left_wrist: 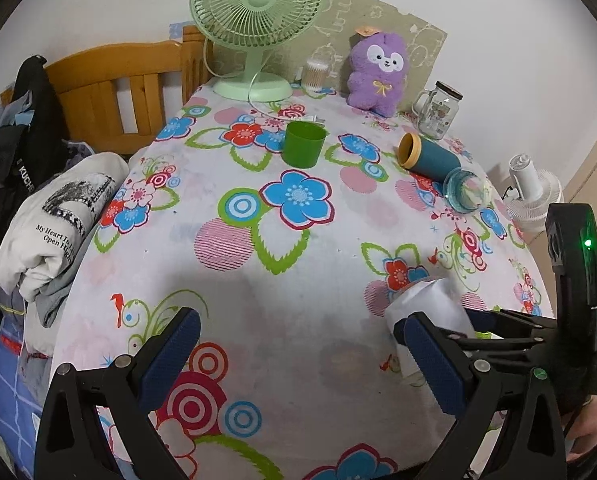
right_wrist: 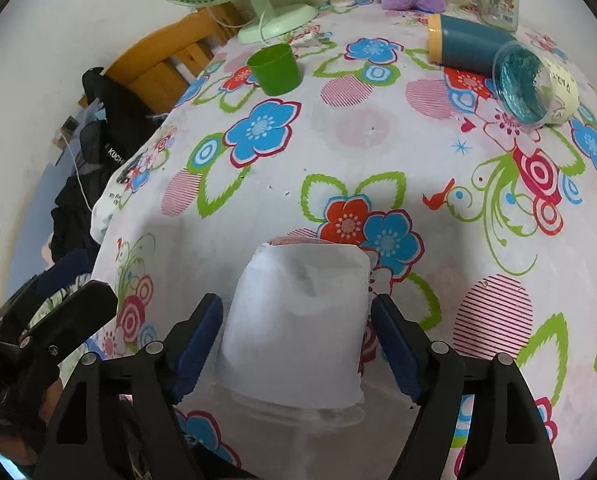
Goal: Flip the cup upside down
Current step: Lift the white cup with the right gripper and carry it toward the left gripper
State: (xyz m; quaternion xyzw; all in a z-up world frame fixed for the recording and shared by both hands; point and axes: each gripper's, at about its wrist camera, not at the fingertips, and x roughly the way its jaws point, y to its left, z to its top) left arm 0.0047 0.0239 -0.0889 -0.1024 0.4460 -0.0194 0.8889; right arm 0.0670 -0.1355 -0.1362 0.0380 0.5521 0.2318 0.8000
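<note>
A clear plastic cup with a white paper sleeve (right_wrist: pixel 298 328) stands on the flowered tablecloth (right_wrist: pixel 370 132), its wide rim down. My right gripper (right_wrist: pixel 297 346) is open, a blue pad on each side of the cup with small gaps. The cup also shows in the left wrist view (left_wrist: pixel 430 308), partly hidden behind the right fingertip. My left gripper (left_wrist: pixel 302 354) is open and empty, low over the cloth to the left of the cup.
A green cup (left_wrist: pixel 303 144) stands upright mid-table. A blue tumbler (left_wrist: pixel 426 156) and a clear glass (left_wrist: pixel 466 190) lie on their sides at the right. A green fan (left_wrist: pixel 256 20), purple plush (left_wrist: pixel 378 72) and glass jar (left_wrist: pixel 438 110) line the back. Clothes (left_wrist: pixel 58 220) pile at the left edge.
</note>
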